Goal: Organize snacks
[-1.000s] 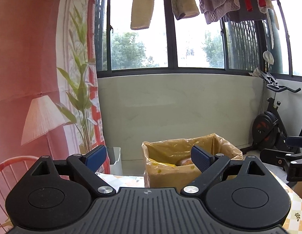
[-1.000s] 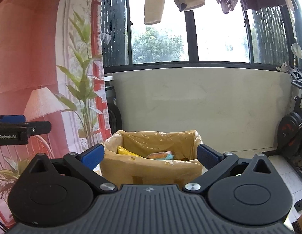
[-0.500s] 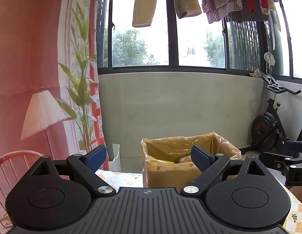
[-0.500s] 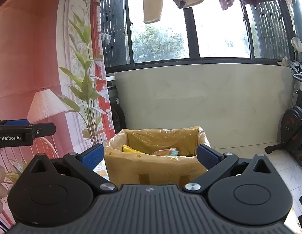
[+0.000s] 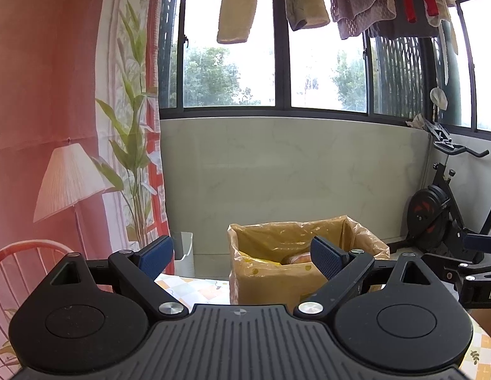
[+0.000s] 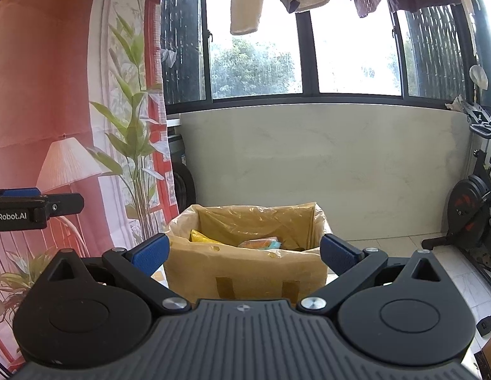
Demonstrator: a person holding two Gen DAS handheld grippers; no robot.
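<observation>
A cardboard box [image 5: 270,285] lined with a yellowish plastic bag stands on the table ahead; it also shows in the right wrist view [image 6: 245,269]. Snack packets lie inside: a yellow one [image 6: 202,237] and an orange-and-blue one [image 6: 261,243]; an orange packet [image 5: 297,258] shows in the left wrist view. My left gripper [image 5: 242,258] is open and empty, short of the box. My right gripper [image 6: 243,253] is open and empty, straddling the box's front from behind. Each gripper shows at the edge of the other's view: the right one [image 5: 467,272] and the left one [image 6: 33,209].
The table has a patterned cloth [image 5: 194,288]. An exercise bike [image 5: 442,215] stands at the right by the low wall. A printed backdrop with a lamp and plant [image 5: 74,174] hangs at the left. A white bin [image 5: 185,250] stands behind the table. Clothes [image 5: 308,0] hang above the window.
Both grippers have risen and tilted slightly, so the box sits a little lower in each view. Both stay open and empty.
</observation>
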